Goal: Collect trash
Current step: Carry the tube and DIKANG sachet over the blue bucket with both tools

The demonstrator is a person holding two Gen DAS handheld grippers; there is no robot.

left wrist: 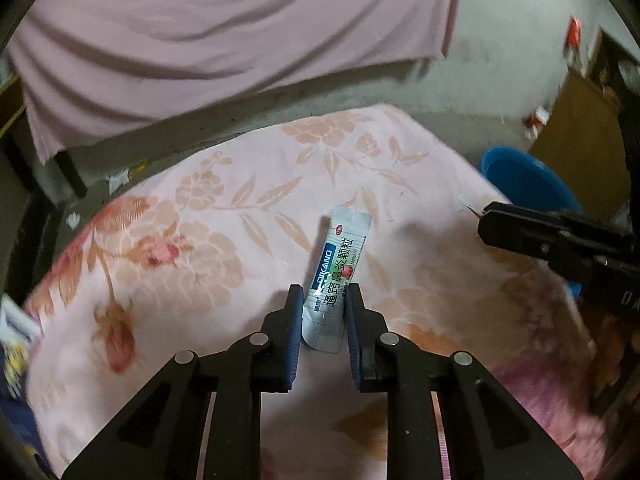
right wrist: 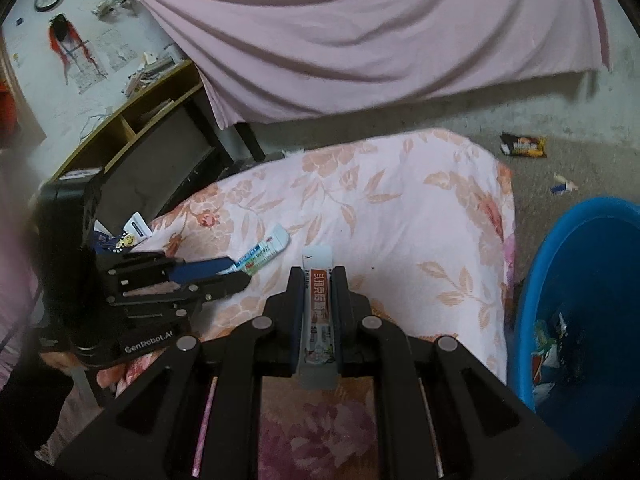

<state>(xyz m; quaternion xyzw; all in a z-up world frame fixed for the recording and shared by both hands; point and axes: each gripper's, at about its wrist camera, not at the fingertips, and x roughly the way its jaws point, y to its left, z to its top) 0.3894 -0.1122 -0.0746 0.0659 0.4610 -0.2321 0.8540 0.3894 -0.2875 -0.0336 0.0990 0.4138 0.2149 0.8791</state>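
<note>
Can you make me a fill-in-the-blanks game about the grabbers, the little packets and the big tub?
1. The tub beside the flowery blanket is coloured ____.
2. The right gripper holds a packet with a ____ label.
3. The left gripper has its jaws around a silver sachet lying on the ____.
4. A snack wrapper lies on the ____.

Missing words: blue; red; blanket; floor

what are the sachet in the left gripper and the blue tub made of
Sachet between the left gripper fingers: probably foil-lined plastic film, glossy; it shows a glare spot, a crimped end seal and creases. Blue tub: looks like moulded plastic, smooth with a faint sheen, uniform colour, rounded rim.
</note>
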